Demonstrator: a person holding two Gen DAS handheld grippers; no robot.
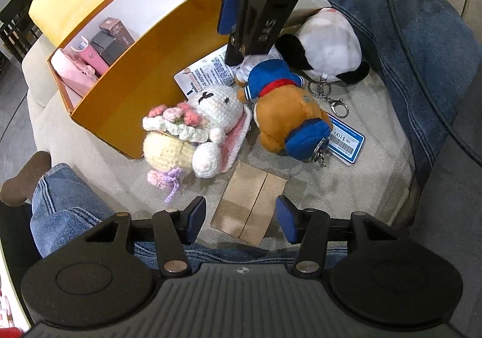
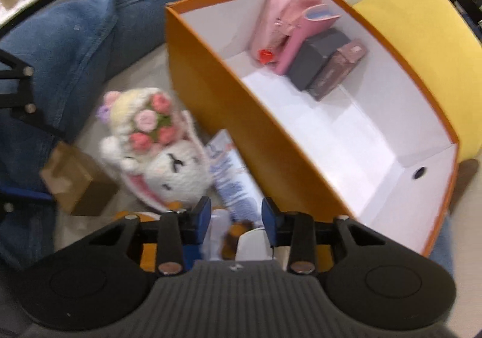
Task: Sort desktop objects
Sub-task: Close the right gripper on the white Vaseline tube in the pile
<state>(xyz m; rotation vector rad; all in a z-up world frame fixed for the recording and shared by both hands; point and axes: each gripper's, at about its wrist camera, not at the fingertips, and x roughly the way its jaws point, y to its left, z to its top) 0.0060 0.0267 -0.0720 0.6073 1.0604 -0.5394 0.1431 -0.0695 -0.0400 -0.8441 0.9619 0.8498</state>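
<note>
A brown bear plush (image 1: 286,108) in a blue sailor suit lies on the beige cushion, between a crochet white rabbit (image 1: 208,121) holding flowers and a black-and-white plush (image 1: 325,42). My right gripper (image 2: 236,217) points down at the bear's white-capped head (image 1: 244,70). Its pads stand apart with that white part between them, and no clear press shows. It also hangs at the top of the left wrist view as the right gripper (image 1: 241,51). My left gripper (image 1: 241,219) is open above a flat brown paper packet (image 1: 251,208). An orange box (image 2: 211,90) stands beside the toys.
The box holds a pink pouch (image 2: 283,21), a grey box (image 2: 316,60) and a brown box (image 2: 337,69); its near half is bare white floor. A printed leaflet (image 1: 211,72), a blue price card (image 1: 346,139) and a keyring clasp (image 1: 337,102) lie by the toys. Jeans-clad legs (image 1: 406,51) flank the cushion.
</note>
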